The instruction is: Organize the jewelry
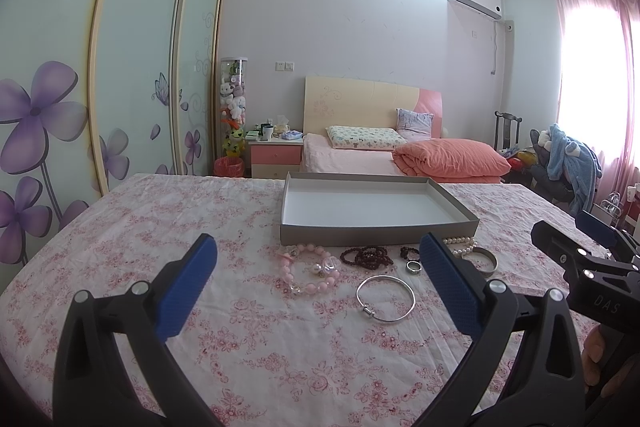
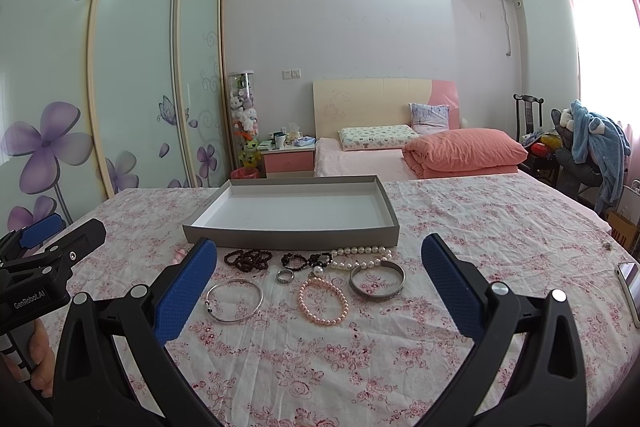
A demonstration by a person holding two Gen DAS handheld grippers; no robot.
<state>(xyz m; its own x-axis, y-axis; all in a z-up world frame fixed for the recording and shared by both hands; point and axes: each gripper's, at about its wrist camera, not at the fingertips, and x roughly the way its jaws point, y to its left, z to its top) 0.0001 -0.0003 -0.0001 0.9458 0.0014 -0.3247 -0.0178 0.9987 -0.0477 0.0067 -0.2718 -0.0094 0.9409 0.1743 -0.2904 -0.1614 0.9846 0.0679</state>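
Observation:
A grey, white-lined empty tray [image 1: 376,233] [image 2: 292,239] sits on the floral cloth. In front of it lie jewelry pieces: a thin silver bangle [image 1: 385,298] [image 2: 235,299], a pink chunky bead bracelet [image 1: 310,267], dark bead bracelets [image 1: 366,256] [image 2: 248,259], a silver ring [image 1: 413,267] [image 2: 285,276], a white pearl strand [image 2: 362,257], a small pink pearl bracelet [image 2: 323,301] and a wide silver cuff [image 2: 377,281]. My left gripper [image 1: 318,283] is open and empty above the cloth, short of the jewelry. My right gripper [image 2: 320,287] is open and empty likewise.
A phone [image 2: 630,287] lies at the table's right edge. Behind the table are a bed [image 1: 400,151], a pink nightstand [image 1: 276,155], a sliding-door wardrobe [image 1: 120,67] on the left and a chair with clothes [image 1: 568,163] on the right.

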